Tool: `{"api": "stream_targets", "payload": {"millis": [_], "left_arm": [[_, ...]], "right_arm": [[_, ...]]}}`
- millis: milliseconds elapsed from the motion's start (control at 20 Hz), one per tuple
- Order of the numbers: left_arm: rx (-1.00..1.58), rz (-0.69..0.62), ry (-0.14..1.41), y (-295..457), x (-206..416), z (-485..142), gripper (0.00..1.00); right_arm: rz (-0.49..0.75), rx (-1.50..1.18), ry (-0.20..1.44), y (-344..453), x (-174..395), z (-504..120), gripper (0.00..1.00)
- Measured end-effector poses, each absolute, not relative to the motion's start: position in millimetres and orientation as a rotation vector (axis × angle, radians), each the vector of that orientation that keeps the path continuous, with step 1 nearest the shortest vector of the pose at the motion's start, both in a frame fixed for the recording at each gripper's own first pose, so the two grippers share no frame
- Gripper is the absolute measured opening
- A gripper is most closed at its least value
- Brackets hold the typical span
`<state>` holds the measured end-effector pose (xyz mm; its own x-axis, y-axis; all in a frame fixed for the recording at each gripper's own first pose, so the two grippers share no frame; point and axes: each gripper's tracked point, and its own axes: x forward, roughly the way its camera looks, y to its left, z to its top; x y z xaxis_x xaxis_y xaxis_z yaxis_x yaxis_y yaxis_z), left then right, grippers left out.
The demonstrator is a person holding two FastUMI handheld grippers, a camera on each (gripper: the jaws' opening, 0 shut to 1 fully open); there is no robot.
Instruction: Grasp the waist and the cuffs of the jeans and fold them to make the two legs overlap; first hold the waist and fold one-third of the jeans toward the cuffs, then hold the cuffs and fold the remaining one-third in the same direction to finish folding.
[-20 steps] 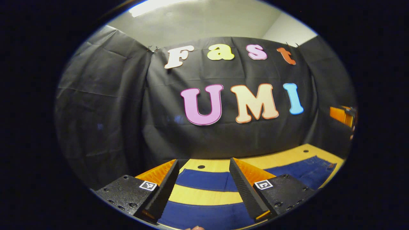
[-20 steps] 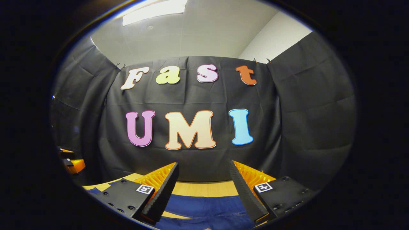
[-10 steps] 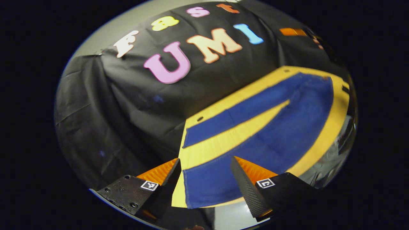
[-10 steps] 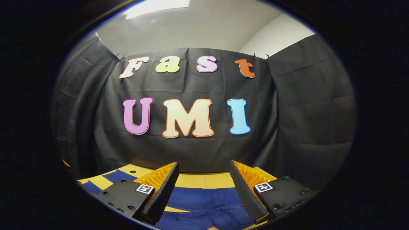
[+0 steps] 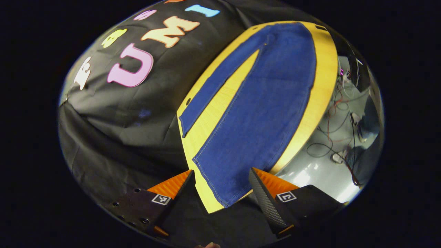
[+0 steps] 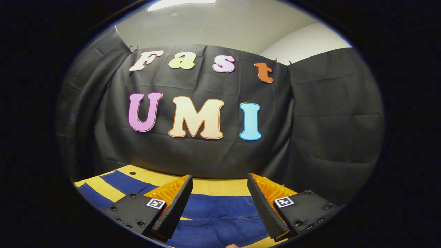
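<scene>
1. Left gripper view. The left gripper (image 5: 220,193), two black ribbed fingers on orange backing, stands spread and holds nothing. Between and beyond its fingertips lie the dark blue denim jeans (image 5: 265,106), spread flat on the yellow wooden table (image 5: 322,86).
2. The near cuff (image 5: 224,179) sits at 6 o'clock, just short of the table's corner; the far cuff (image 5: 184,124) lies toward 9 o'clock. A wedge of bare table separates the two legs, so they do not yet overlap.
3. The long axis of the jeans runs from the cuffs at 6 o'clock to the waist at 1 o'clock.
4. Judgement: the step in hand is the approach to the near cuff. It is done well by lowering the spread fingers astride the hem and pinching the full layer of cloth before lifting.
5. Right gripper view. The right gripper (image 6: 218,206) is likewise spread and empty. The waist end of the jeans (image 6: 220,215) lies at 6 o'clock between its fingers; the legs extend toward 8 o'clock.
6. Judgement: the matching grip takes the waistband's near edge, so both ends lift together.
</scene>
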<state>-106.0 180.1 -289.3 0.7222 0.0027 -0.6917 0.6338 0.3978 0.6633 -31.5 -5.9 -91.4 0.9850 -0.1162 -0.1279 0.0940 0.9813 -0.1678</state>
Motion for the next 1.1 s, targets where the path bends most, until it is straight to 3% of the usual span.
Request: {"api": "stream_targets", "payload": {"millis": [500,550,700,950,1100], "left_arm": [[1.183,-0.530,0.776,190,-117,-329,0.95],[1.194,-0.545,0.767,188,-115,-330,0.89],[1.208,-0.562,0.773,187,-110,-328,0.95],[1.267,-0.606,0.756,179,-99,-331,0.95],[1.297,-0.665,0.769,175,-92,-342,0.87]], "right_arm": [[-0.109,-0.199,0.163,-2,-41,-103,0.99],[-0.111,-0.203,0.163,-2,-42,-103,1.00],[-0.122,-0.208,0.166,-5,-44,-105,1.00],[-0.153,-0.213,0.170,-12,-50,-107,1.00],[-0.167,-0.212,0.179,-14,-54,-108,0.99]]}}
